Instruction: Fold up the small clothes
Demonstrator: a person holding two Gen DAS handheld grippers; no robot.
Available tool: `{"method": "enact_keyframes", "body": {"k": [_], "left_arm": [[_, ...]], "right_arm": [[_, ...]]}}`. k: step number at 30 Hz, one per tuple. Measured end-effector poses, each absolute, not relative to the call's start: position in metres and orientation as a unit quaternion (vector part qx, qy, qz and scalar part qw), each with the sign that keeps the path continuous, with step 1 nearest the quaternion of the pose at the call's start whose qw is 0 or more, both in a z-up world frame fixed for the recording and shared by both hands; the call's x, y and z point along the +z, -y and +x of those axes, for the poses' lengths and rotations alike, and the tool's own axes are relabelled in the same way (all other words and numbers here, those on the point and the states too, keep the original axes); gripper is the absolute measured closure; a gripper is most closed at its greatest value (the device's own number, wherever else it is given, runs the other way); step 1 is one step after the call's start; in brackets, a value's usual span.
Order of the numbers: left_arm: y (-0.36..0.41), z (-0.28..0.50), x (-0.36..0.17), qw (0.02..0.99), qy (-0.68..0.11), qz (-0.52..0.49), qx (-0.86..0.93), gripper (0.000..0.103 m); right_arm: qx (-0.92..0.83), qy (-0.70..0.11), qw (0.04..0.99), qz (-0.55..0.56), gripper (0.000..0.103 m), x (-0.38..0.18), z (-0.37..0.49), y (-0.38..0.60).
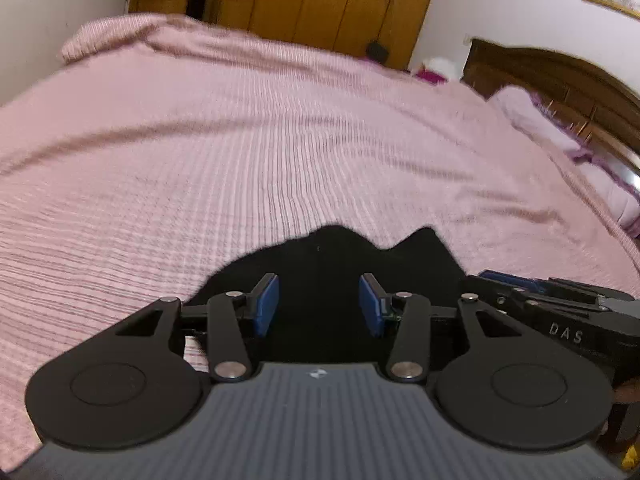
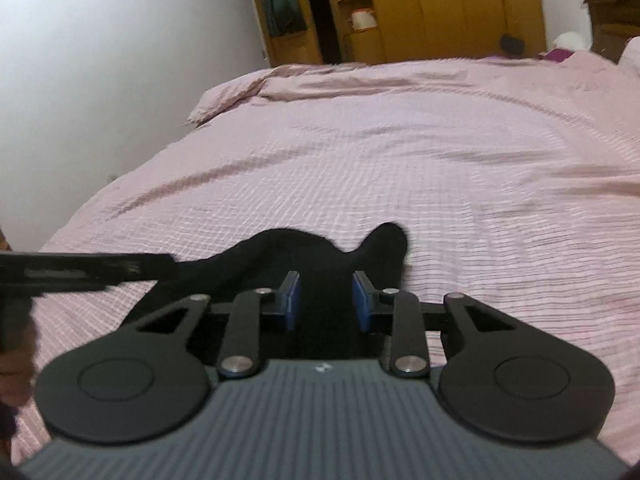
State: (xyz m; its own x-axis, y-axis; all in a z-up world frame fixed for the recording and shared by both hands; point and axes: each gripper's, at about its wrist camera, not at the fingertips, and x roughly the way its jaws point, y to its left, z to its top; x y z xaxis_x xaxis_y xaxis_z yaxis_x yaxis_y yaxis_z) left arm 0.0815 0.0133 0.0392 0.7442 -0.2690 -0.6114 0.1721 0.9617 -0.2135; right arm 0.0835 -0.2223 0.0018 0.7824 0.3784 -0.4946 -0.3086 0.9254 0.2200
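From the left wrist, the left gripper hangs over a small black garment lying on the pink bedspread — its blue pads stand apart with dark cloth showing between and beyond them, but I cannot tell whether they pinch any of it. The right gripper sits just beside it, at the garment's right edge. From the right wrist, the same garment spreads rumpled ahead, one rounded lobe sticking up to the right; here the right gripper's jaws are narrower, cloth lying between them, grip unclear. No neat fold shows yet — I'd judge the folding barely begun, with flattening and doubling over still ahead.
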Motion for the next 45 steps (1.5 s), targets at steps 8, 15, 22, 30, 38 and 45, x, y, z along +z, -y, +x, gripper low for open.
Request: {"method": "enact_keyframes", "body": {"k": [8, 15, 22, 30, 38, 45], "left_arm": [[-0.026, 0.111, -0.014, 0.922, -0.370, -0.075, -0.089, 0.051], [-0.014, 0.098, 0.005, 0.924, -0.368, -0.056, -0.087, 0.051], [-0.017, 0.052, 0.036, 0.919, -0.384, -0.046, -0.076, 0.050], [-0.019, -0.002, 0.027, 0.912, -0.401, -0.042, -0.073, 0.047], [-0.025, 0.003, -0.003, 0.907, -0.413, -0.059, -0.063, 0.033], [-0.019, -0.012, 0.016, 0.903, -0.423, -0.058, -0.048, 0.031]], "right_arm": [[0.144, -0.314, 0.937, 0.057, 0.076, -0.047, 0.128, 0.206], [0.143, -0.307, 0.937, 0.079, 0.071, -0.025, 0.111, 0.209], [0.159, -0.318, 0.931, 0.077, 0.070, 0.004, 0.053, 0.219], [0.158, -0.338, 0.924, 0.078, 0.071, -0.008, 0.005, 0.224], [0.143, -0.357, 0.921, 0.061, 0.071, -0.050, 0.014, 0.214], [0.131, -0.354, 0.922, 0.082, 0.056, -0.027, -0.002, 0.217]]}}
